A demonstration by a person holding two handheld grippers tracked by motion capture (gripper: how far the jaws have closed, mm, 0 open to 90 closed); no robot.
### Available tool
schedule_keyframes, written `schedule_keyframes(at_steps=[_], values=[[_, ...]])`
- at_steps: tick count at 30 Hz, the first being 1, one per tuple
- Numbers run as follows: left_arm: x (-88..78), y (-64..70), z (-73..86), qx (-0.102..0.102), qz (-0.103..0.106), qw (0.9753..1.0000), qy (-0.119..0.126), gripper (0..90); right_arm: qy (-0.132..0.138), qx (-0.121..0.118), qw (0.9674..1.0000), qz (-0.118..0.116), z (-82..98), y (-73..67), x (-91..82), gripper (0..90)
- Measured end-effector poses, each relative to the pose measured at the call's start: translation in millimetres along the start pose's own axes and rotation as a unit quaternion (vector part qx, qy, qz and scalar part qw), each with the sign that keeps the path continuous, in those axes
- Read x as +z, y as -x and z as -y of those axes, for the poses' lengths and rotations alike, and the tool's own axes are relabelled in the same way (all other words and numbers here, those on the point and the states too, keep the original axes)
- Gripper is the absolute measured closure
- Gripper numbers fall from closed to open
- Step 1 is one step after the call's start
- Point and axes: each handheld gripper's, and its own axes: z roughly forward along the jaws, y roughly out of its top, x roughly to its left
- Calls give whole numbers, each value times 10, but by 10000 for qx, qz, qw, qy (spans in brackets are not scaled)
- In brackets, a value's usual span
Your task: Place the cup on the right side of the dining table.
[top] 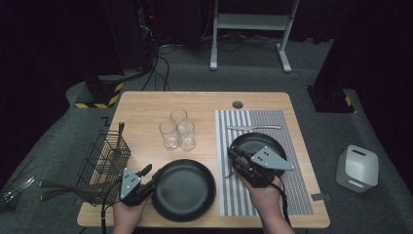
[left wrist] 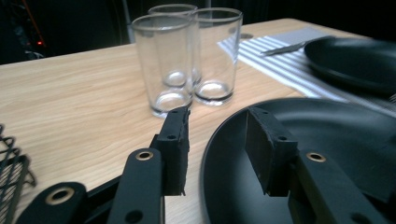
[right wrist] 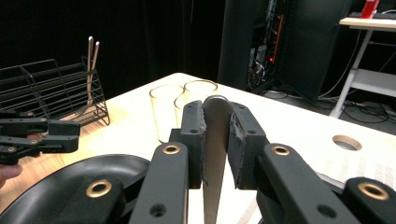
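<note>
A large black plate (top: 187, 195) lies at the table's front middle. My left gripper (top: 151, 175) is at its left rim, open; in the left gripper view (left wrist: 217, 126) one jaw hangs over the wood and the other over the plate (left wrist: 327, 135), with the rim between them untouched. My right gripper (top: 233, 155) is over the striped placemat (top: 292, 185), by the left edge of a second black plate (top: 255, 142). It is shut on the flat handle of a metal utensil (right wrist: 215, 140), whose rounded end stands up between the pads.
Three empty glasses (top: 178, 131) stand close together behind the large plate. A knife (top: 255, 127) lies on the placemat beyond the second plate. A black wire basket (top: 104, 156) with utensils stands at the left edge. A white box (top: 357, 168) sits on the floor at right.
</note>
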Motion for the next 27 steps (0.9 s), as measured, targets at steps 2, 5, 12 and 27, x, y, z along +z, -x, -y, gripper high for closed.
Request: schedule_keyframes(at_steps=[2,5,12,27], values=[[10,-17,44,-27,-59,10000,-67,583,-15,9,10000,54,-3,-8,-11,779],[19,-28,88,-106,-68,9999,-82,563,-13,11,10000,97,-4,-20,-25,779],[105,-41,176,-184,-80,9998,-94,532,4,48,9999,107,42,6,-72,779],[119,-128,240,-610,-29,9981,31,496,-12,29,10000,-44,150,-17,-140,779]])
